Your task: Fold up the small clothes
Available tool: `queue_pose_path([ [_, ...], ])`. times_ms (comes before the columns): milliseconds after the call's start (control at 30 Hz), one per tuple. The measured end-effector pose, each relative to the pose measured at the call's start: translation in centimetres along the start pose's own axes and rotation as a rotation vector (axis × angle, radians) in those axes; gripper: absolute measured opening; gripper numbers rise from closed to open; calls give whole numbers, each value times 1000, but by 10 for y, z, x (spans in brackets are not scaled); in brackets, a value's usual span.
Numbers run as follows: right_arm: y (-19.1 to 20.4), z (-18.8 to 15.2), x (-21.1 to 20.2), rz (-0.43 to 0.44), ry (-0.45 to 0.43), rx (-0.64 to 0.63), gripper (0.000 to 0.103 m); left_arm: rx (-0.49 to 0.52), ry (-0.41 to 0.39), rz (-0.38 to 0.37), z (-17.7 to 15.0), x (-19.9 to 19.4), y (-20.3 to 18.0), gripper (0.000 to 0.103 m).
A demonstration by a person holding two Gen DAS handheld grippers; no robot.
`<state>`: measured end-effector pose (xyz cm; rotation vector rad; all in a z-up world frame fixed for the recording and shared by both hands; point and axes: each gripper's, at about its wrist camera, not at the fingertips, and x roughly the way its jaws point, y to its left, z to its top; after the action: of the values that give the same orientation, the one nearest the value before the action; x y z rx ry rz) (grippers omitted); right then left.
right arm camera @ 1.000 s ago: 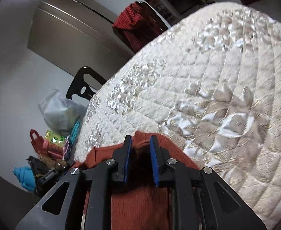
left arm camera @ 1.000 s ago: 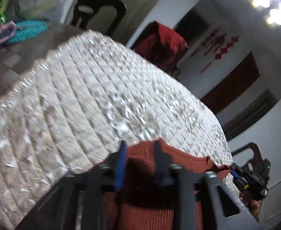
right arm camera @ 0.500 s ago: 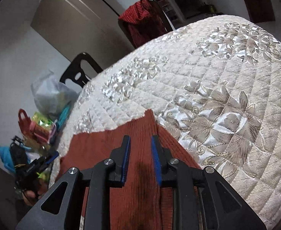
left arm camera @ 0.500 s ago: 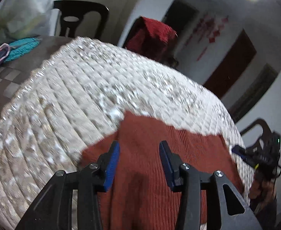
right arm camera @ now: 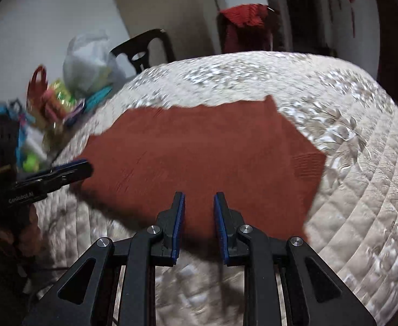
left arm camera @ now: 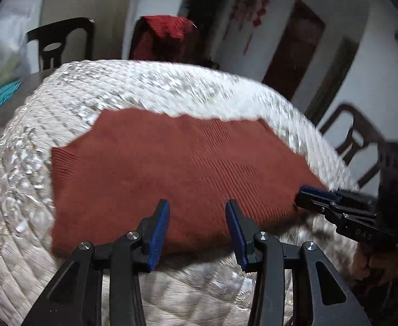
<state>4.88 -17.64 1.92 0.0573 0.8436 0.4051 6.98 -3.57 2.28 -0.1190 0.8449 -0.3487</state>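
Both my tongs let go and drew back from the red knit garment (left arm camera: 177, 163), which lay flat on the quilted bed (left arm camera: 22, 190). Left tongs (left arm camera: 197, 231) and right tongs (right arm camera: 199, 220) stood open, empty. Next I'd grip matching corners evenly.

Left gripper (left arm camera: 197, 225), angled downward, jaws parted with nothing between the blue pads (left arm camera: 158, 233). Right gripper (right arm camera: 199, 217), likewise angled downward, jaws parted more narrowly, also empty. A hand (left arm camera: 375, 265) grips the right gripper's handle at the frame edge.
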Motion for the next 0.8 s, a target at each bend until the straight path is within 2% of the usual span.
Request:
queue_pose_path([
  [67,2,-4,8,-44,17,-34,19,27,51,32,-6,15,-7,45],
  [167,3,-3,3,-71,4,-43,19,91,40,103,-9,10,-21,45],
  [300,11,-7,-7,-42,-25,-51,19,76,18,69,-10,1,-32,45],
  [467,11,-10,8,-45,13,-42,19,87,33,104,-15,15,-40,45],
  [567,11,-10,-4,-64,-15,-48,19,75,31,99,-12,9,-40,45],
  [667,0,-10,-15,-75,-46,-12,19,53,8,91,-9,4,-37,45],
  [800,-18,-11,-21,-116,-60,43,19,39,19,97,-9,11,-35,45],
])
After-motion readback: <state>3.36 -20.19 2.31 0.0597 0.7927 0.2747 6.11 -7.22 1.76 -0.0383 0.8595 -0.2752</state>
